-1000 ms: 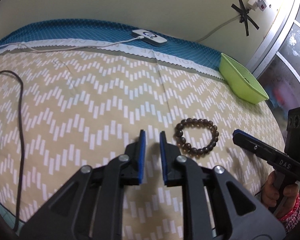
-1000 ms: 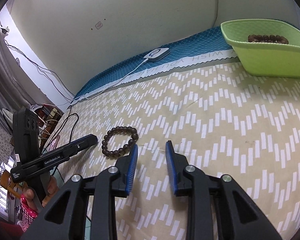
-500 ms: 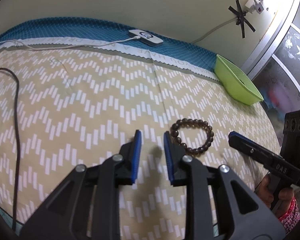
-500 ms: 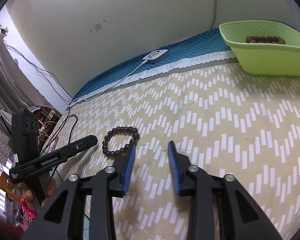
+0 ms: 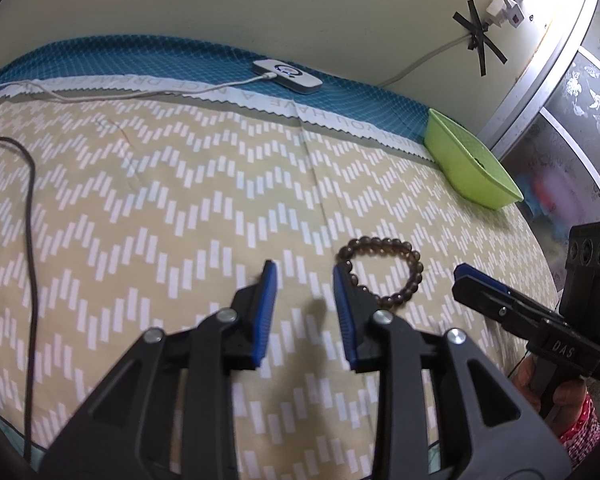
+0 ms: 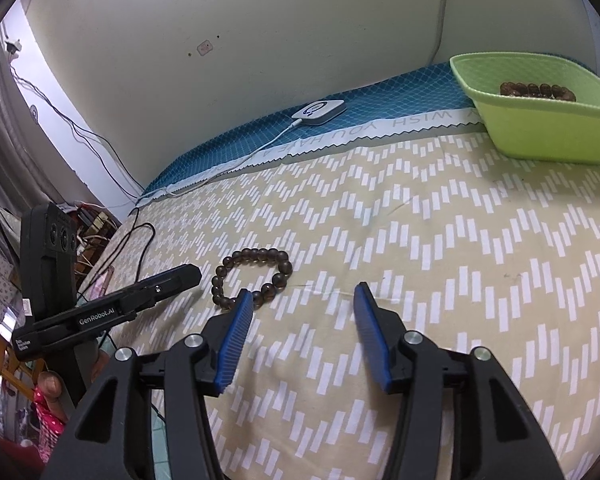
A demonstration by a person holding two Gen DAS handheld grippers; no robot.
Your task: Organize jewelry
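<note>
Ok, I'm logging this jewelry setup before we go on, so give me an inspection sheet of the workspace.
Surface: beige chevron-patterned cloth, blue diamond-patterned strip at the wall.
Job's things: dark brown bead bracelet on the cloth; another beaded bracelet inside the lime green plastic tray.
Clutter: white charging pad.
Grippers: left claw opening, empty; right claw open, empty.
Cables: white cord; black cable.
Surroundings: cream wall, taped power strip.

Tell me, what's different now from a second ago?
Both grippers' jaws have spread: the left gripper is opening, and the right gripper stands wider too. Neither holds anything. The bead bracelet stays on the bedspread; another still lies in the green tray.
</note>
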